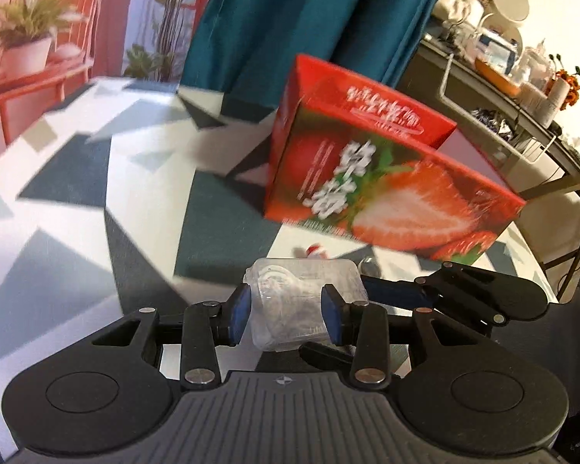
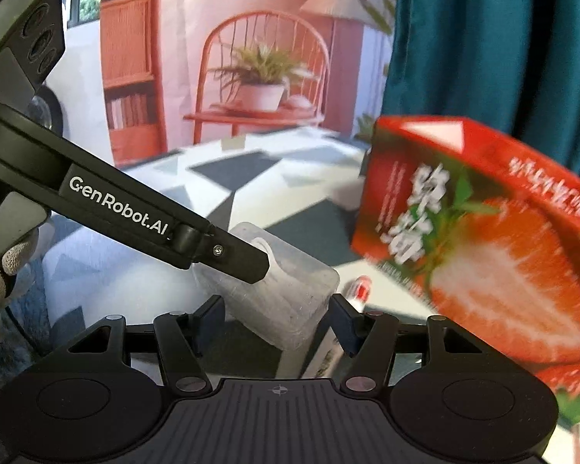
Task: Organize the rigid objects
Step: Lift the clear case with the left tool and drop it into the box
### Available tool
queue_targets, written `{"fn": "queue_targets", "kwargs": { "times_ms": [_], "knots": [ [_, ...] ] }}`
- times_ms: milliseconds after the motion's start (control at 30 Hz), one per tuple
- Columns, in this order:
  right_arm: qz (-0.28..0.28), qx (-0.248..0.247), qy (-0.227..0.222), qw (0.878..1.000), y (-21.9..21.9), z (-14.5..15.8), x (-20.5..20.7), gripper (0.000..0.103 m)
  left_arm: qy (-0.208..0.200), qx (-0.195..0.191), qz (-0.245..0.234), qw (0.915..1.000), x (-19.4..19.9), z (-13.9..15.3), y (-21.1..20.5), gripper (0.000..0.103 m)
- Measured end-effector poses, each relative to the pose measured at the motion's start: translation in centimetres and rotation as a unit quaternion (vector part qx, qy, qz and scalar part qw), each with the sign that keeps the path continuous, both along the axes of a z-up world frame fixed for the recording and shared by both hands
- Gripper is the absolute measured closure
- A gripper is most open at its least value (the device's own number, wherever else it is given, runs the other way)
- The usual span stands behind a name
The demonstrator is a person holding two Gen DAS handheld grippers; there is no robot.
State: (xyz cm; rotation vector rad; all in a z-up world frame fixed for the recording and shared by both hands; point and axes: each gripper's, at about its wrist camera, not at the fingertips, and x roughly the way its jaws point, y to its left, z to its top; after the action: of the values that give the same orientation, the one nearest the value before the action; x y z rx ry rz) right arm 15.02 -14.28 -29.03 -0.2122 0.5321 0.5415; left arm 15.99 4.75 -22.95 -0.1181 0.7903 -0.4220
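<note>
A clear plastic box sits between the blue pads of my left gripper, which is shut on it. The same box lies between the fingers of my right gripper, whose pads stand apart from its sides, so it is open. The left gripper's arm reaches in from the upper left and its finger presses on the box. A red strawberry carton stands just beyond on the patterned tabletop; it also fills the right of the right wrist view.
A small red-and-white object lies between the carton and the clear box, also seen in the right wrist view. A teal curtain hangs behind. A cluttered dark side table stands at the right.
</note>
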Motion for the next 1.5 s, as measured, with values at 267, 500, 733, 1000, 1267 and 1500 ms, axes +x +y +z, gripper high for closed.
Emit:
{"fn": "queue_targets", "kwargs": {
  "times_ms": [267, 500, 733, 1000, 1267, 1500],
  "knots": [
    [-0.026, 0.01, -0.056, 0.998, -2.8, 3.5, -0.2, 0.047, -0.048, 0.004, -0.035, 0.9982, 0.4, 4.2, -3.4, 0.061],
    [-0.07, 0.012, -0.092, 0.993, -6.9, 6.6, 1.4, 0.047, -0.082, 0.012, -0.076, 0.9937, 3.1, 7.2, -8.1, 0.06],
    [-0.098, 0.019, -0.084, 0.991, -10.7, 8.0, 5.4, 0.047, -0.081, 0.017, -0.108, 0.9907, 7.6, 8.2, -12.3, 0.054],
    [-0.122, 0.054, -0.029, 0.991, -14.6, 7.2, 11.0, 0.046, -0.023, 0.009, -0.125, 0.9919, 13.3, 6.2, -15.5, 0.051],
    [-0.154, 0.089, 0.022, 0.984, -17.5, 5.8, 14.1, 0.046, 0.029, -0.013, -0.118, 0.9925, 16.7, 4.0, -17.4, 0.05],
    [-0.188, 0.091, 0.04, 0.977, -18.3, 5.1, 15.1, 0.048, 0.036, -0.001, -0.114, 0.9928, 17.3, 2.4, -19.1, 0.05]
  ]
}}
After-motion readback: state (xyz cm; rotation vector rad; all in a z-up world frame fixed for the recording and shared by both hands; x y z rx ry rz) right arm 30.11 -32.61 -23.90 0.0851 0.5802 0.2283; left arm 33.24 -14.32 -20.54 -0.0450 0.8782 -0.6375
